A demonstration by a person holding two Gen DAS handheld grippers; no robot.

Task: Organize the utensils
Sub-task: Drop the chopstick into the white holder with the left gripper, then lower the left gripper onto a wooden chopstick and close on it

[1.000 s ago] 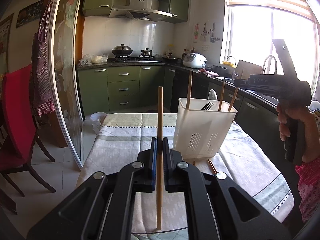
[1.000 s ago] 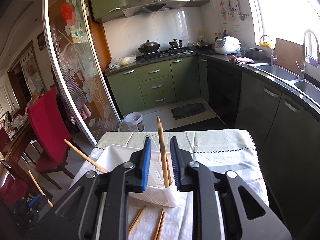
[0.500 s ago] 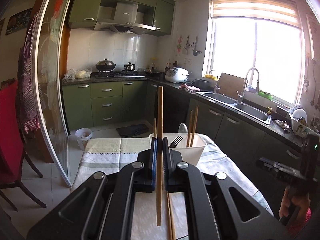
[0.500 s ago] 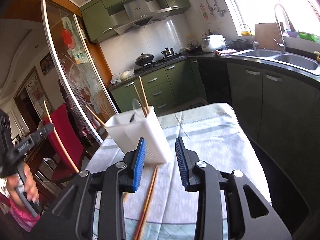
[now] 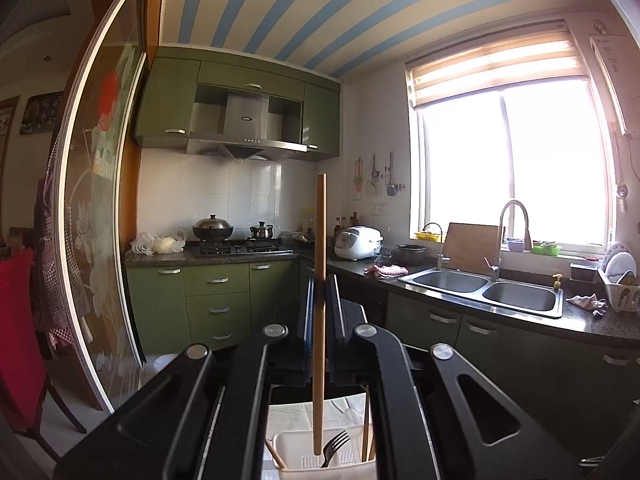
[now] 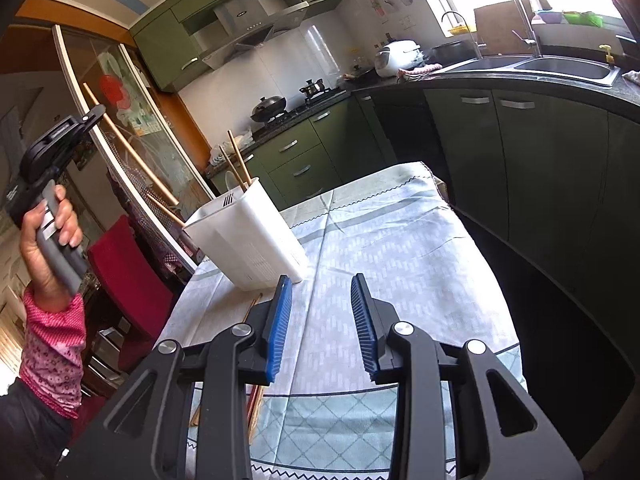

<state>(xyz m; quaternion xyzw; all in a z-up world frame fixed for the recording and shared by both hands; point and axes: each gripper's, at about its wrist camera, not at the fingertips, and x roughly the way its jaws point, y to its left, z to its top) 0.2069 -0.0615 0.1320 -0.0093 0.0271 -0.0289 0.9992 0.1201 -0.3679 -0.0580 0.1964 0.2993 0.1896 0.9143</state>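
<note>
The left gripper (image 5: 319, 308) has gone up since a moment ago. Back then the table filled its view; now the stove and sink sit straight ahead, and the white plastic utensil holder (image 5: 326, 458) peeks in at the very bottom, right under it. The left gripper is still squeezed tight on one long wooden chopstick (image 5: 319, 312). The stick stands straight up, smooth and light brown, and its lower tip hangs just over the holder's open top.

The right gripper (image 6: 322, 328) has moved away from the holder. Before, a chopstick stood between its blue ridged pads (image 6: 280, 330); now the pads stand apart with nothing between them, only the cloth below.

In the right view the holder is a tall white box with tiny slots low on its side. It stands on a pale green tablecloth (image 6: 392, 248) with a patterned weave. A black fork (image 5: 334, 446) and a few thin chopsticks (image 6: 239, 164) poke out of it. Some more chopsticks (image 6: 252, 400) lie flat on the cloth near the table's left edge, partly hidden behind the right gripper.

A hand (image 6: 46, 248) in a pink dotted sleeve (image 6: 54, 360) holds the left gripper's grey handle.
</note>
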